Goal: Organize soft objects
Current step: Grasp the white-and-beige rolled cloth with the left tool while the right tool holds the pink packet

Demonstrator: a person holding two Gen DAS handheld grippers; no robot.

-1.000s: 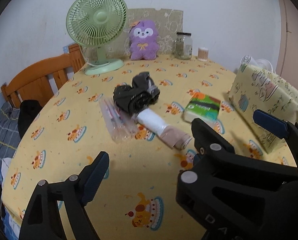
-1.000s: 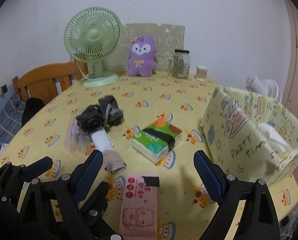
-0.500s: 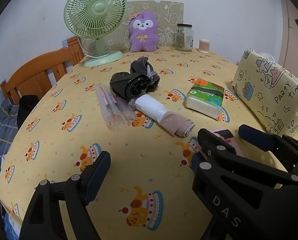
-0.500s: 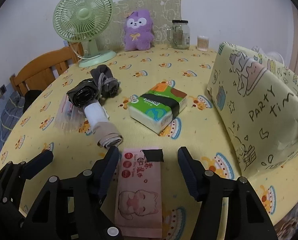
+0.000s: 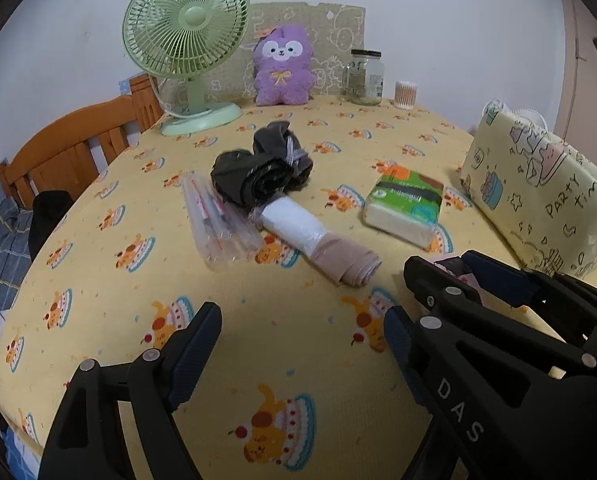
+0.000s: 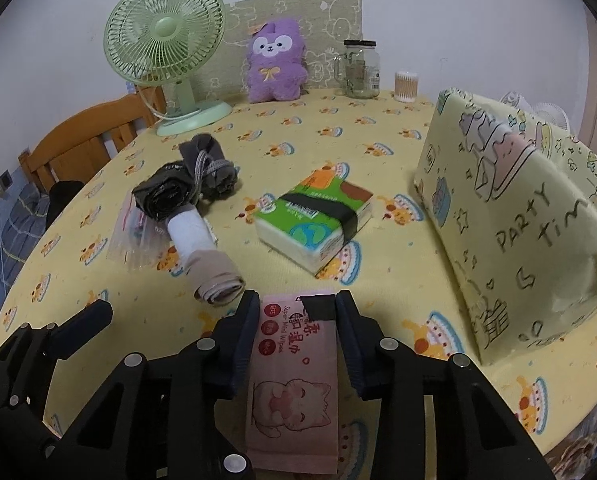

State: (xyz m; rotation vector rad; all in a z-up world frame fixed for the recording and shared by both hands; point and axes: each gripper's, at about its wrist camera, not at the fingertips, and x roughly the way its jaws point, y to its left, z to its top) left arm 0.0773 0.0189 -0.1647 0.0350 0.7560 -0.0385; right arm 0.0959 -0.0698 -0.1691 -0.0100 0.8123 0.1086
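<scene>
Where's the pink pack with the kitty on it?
In the right wrist view, the pink wet wipes pack lies at the near table edge, squeezed between the right gripper fingers, just in front of the beige sock roll.

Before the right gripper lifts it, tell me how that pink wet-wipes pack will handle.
The pink wet-wipes pack looks like a soft film pouch, so it will probably sag at the ends. The right gripper has a finger on each long side, so the pack may buckle under the squeeze. Its glossy wrapper could be slippery. It lies flat on the tablecloth, so rolling seems unlikely.
</scene>
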